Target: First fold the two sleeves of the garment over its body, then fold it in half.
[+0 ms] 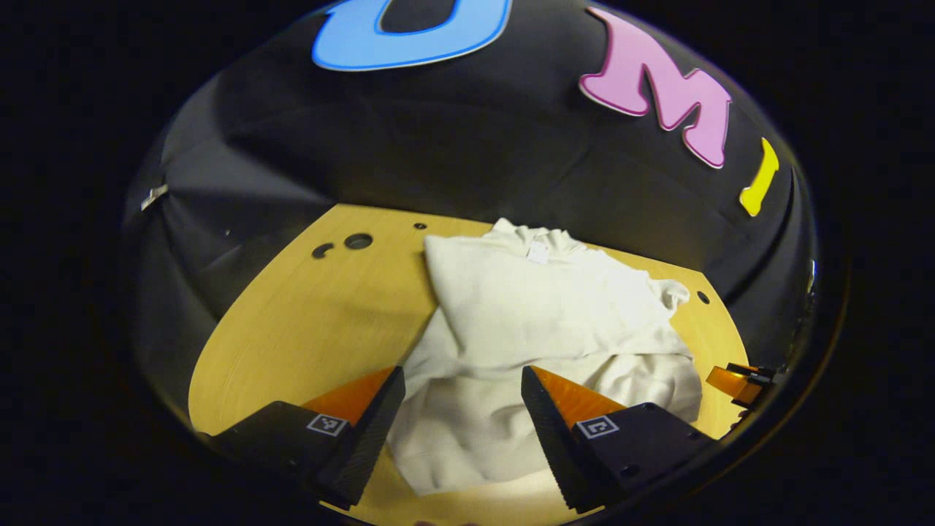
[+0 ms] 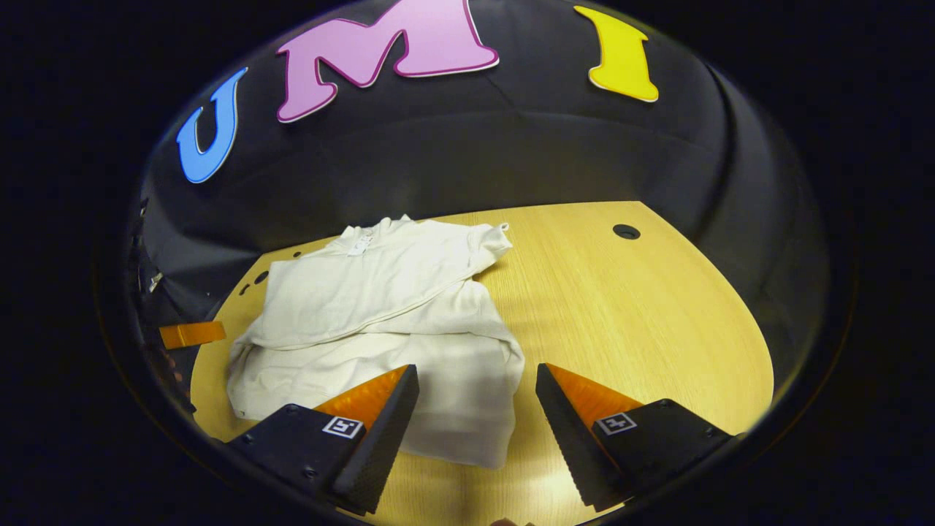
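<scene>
Ridged gripper fingers spread, soft rumpled cream garment, smooth wooden table

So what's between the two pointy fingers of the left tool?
In the left gripper view, the white garment lies between the left tool's open fingers, spread on the wooden table. Nothing else sits in that gap.

I can't read any text: the garment's neck tag is too small, each gripper's square marker carries only a pattern
</scene>
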